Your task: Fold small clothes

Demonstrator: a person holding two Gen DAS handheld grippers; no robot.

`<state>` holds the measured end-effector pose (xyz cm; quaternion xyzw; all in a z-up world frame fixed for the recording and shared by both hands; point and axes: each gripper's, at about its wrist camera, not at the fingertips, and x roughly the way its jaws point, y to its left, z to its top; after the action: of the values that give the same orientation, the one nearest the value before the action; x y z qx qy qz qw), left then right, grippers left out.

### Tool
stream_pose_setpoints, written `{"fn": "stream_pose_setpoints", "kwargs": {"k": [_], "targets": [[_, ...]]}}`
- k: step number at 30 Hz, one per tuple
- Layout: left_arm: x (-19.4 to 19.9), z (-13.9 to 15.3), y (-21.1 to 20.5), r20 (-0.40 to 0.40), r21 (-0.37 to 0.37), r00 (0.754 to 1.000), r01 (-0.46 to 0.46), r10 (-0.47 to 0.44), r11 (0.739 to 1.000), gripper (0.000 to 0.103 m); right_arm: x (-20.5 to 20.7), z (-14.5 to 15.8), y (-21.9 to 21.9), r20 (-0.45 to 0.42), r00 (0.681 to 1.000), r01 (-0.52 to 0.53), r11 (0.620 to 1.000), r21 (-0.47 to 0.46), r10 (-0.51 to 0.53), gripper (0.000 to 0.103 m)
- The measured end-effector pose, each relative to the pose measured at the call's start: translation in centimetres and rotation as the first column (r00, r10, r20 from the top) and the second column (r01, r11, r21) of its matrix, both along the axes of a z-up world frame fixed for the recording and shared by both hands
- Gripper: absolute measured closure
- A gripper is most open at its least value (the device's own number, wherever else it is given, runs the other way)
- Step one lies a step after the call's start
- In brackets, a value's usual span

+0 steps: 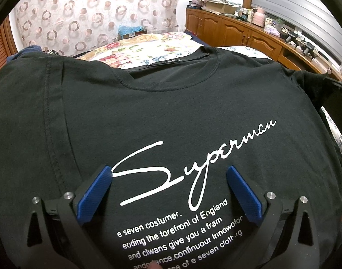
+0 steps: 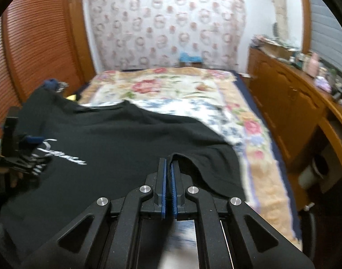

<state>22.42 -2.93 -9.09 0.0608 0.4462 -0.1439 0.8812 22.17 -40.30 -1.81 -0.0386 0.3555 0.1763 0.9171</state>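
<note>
The T-shirt [image 1: 148, 103] is black, lying front up on the bed [image 1: 135, 49], with its round ribbed collar toward the far end of the bed and a small label showing inside the neck. Across the chest runs a large white script word, "Superman", and below it several lines of small white print. A stitched seam runs down the shirt on the left side of the left wrist view. The cloth lies mostly smooth, with shallow wrinkles near the collar.

The left gripper [image 1: 168, 172] hangs over the shirt's print with its blue pads spread wide apart and nothing between them; the script word lies between and beyond the tips. The right gripper [image 2: 168, 163] has its blue pads pressed together on a fold of the shirt's edge, on the side of the shirt away from the left gripper, and that bit of cloth is pulled up into a small peak at the tips. This view is blurred.

Beyond the shirt the bed is covered with a floral blanket in cream, pink and peach. A curtain [image 1: 92, 15] with pink and brown rings hangs past the bed's far end. A wooden cabinet [image 1: 238, 33] cluttered with boxes and bottles runs along one side of the bed, and a slatted wooden door [image 2: 43, 44] stands on the other.
</note>
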Motion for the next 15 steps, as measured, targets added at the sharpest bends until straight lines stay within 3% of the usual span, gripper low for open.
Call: {"fn": "stream_pose_setpoints", "kwargs": {"k": [9, 15], "targets": [[0.0, 0.0, 0.0, 0.000, 0.000, 1.000, 0.000, 0.000, 1.000, 0.000, -0.2, -5.1, 5.2, -0.148, 0.983, -0.114, 0.993, 0.004, 0.113, 0.101], [0.0, 0.0, 0.0, 0.000, -0.001, 1.000, 0.000, 0.000, 1.000, 0.000, -0.8, -5.4, 5.2, -0.155, 0.983, -0.097, 0.995, 0.007, 0.097, 0.100]]}}
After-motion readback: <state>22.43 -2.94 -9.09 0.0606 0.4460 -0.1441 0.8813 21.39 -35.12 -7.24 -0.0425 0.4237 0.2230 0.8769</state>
